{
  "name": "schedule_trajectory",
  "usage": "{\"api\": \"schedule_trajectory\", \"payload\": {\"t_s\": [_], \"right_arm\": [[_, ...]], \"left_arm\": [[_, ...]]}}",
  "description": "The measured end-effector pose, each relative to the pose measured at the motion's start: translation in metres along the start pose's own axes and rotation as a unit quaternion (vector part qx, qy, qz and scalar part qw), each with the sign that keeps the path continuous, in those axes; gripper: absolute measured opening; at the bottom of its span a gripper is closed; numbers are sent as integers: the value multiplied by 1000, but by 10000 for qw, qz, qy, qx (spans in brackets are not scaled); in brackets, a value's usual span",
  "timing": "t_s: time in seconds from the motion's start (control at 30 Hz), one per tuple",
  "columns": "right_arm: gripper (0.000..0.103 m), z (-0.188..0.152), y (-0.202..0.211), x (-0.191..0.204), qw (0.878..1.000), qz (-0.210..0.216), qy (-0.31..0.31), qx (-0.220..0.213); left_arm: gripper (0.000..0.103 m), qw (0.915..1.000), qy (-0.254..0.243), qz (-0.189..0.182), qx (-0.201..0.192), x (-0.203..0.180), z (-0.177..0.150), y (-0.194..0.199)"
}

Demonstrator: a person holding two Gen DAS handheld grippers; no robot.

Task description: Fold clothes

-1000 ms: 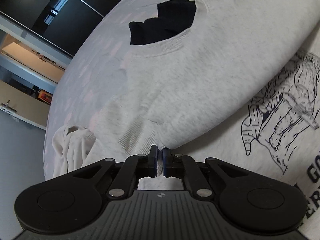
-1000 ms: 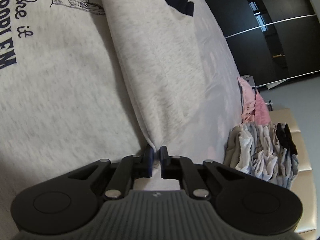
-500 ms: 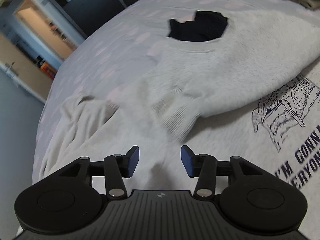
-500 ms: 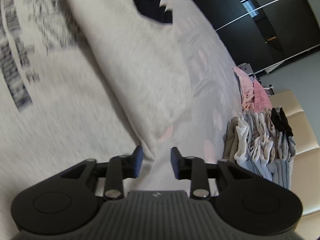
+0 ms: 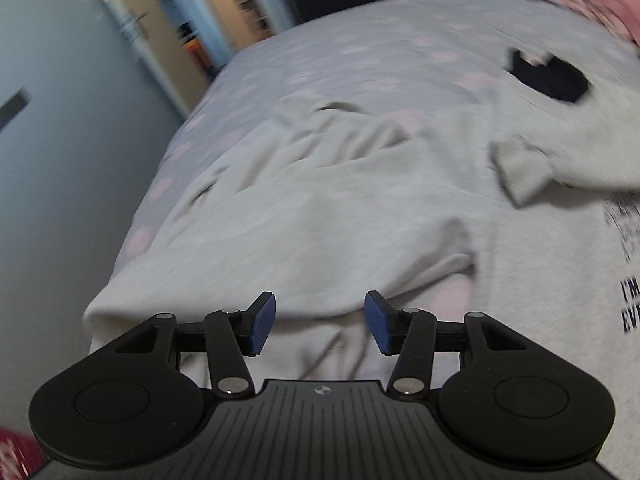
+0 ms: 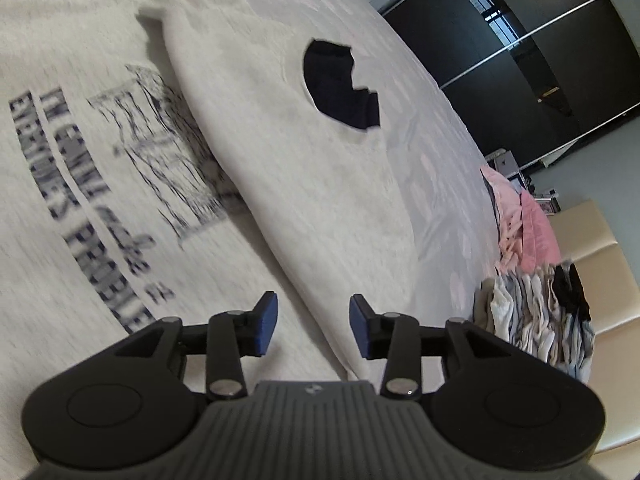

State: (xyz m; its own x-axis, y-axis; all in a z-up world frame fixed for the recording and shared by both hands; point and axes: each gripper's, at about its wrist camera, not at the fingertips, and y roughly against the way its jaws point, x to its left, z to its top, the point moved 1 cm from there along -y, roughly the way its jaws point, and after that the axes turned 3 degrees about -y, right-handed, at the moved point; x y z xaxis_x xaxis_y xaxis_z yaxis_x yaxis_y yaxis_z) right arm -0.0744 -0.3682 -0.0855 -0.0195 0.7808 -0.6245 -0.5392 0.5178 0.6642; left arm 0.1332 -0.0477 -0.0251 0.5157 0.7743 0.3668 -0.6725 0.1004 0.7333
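One grey sweatshirt (image 6: 320,208); one stack of folded clothes (image 6: 536,320); one pink garment (image 6: 528,232)

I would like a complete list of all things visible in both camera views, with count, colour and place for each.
sweatshirt: one, light grey with dark blue print, spread on the bed, one side folded over the print.
dark garment: one, black, showing at the sweatshirt's neck opening.
bedcover: one, pale lilac with pink spots, beneath everything.
folded pile: one stack, white, grey and black, at the bed's edge.
pink clothes: one heap, beyond the pile.
wardrobe: dark, far wall.
left gripper: one, black, blue pads, open.
right gripper: one, black, blue pads, open.
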Motion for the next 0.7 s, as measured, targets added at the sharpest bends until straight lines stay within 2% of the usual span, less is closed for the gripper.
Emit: {"api": "schedule_trajectory", "payload": {"t_s": [0.1, 0.2, 0.3, 0.4, 0.5, 0.57, 0.63, 0.67, 0.7], "right_arm": [[50, 7, 5, 14, 9997, 177, -178, 68], [54, 9, 9, 33, 9990, 314, -253, 213], [54, 2, 11, 59, 9990, 293, -44, 337], [54, -8, 16, 81, 9987, 259, 335, 291], [54, -15, 19, 90, 9976, 97, 676, 108], [54, -17, 20, 88, 9979, 114, 634, 81], [54, -20, 20, 85, 9982, 162, 566, 61], [54, -21, 20, 84, 9983, 160, 561, 58], [54, -22, 20, 83, 9983, 157, 558, 56]], "left_arm": [[50, 9984, 547, 119, 68, 27, -6, -1], [50, 9923, 1220, 132, 143, 53, -10, -4], [50, 9806, 1950, 125, 128, 78, -12, -5], [50, 9697, 2404, 399, 172, 96, -11, -8], [50, 9576, 2786, 564, 472, 110, -12, -19], [43, 9491, 3050, 552, 561, 116, -15, -26], [13, 9485, 3070, 613, 490, 114, -14, -27], [11, 9481, 3080, 643, 455, 114, -13, -28], [5, 9488, 3058, 687, 390, 112, -12, -27]]}}
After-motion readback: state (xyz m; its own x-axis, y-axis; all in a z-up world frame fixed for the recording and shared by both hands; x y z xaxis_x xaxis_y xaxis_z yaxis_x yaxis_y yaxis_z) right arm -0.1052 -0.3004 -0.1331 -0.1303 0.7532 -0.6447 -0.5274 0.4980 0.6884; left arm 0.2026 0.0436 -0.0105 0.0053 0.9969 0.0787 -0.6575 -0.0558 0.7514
